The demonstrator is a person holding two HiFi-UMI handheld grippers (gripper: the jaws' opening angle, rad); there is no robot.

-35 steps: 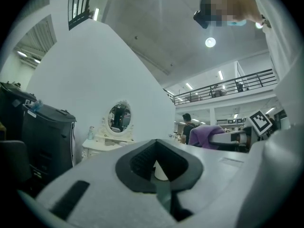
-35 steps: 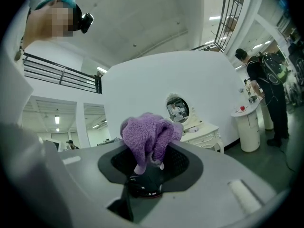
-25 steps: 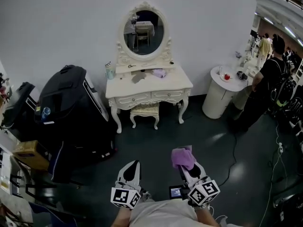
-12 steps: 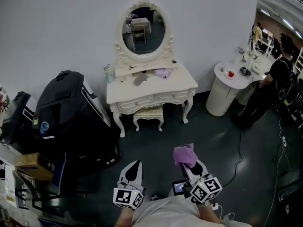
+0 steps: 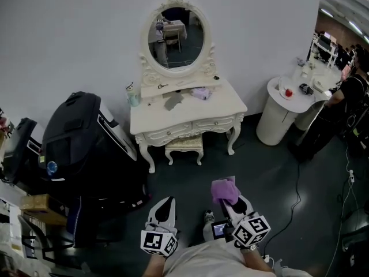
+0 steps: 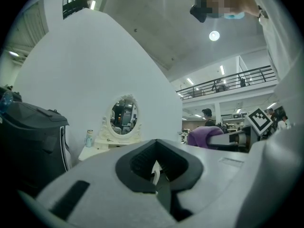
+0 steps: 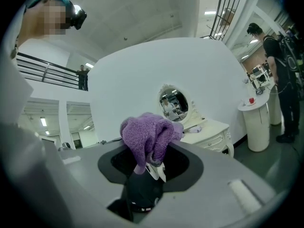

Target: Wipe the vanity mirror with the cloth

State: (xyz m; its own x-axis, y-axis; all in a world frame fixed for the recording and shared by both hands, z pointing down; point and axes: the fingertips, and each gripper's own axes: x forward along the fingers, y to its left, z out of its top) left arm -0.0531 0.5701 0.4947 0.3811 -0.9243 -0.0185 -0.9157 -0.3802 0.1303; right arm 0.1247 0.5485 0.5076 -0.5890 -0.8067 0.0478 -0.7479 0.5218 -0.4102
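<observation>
The oval vanity mirror [image 5: 178,34] in its ornate cream frame stands on a cream dressing table [image 5: 219,107] against the white wall, well ahead of me. It also shows small in the left gripper view as the mirror [image 6: 124,118] and in the right gripper view as the mirror [image 7: 173,103]. My right gripper [image 5: 229,196] is shut on a bunched purple cloth [image 5: 223,190], which fills the jaw tips as the cloth [image 7: 148,137]. My left gripper [image 5: 162,210] is shut with nothing in it, low beside the right one.
A stool [image 5: 183,146] sits under the table. A big black case [image 5: 81,137] stands at the left. A round white side table [image 5: 286,113] and a person in black [image 5: 349,101] are at the right. A cable [image 5: 300,184] runs over the dark floor.
The view has moved closer to the dressing table, which sits slightly lower and larger. Both grippers keep their place at the bottom, the cloth still held.
</observation>
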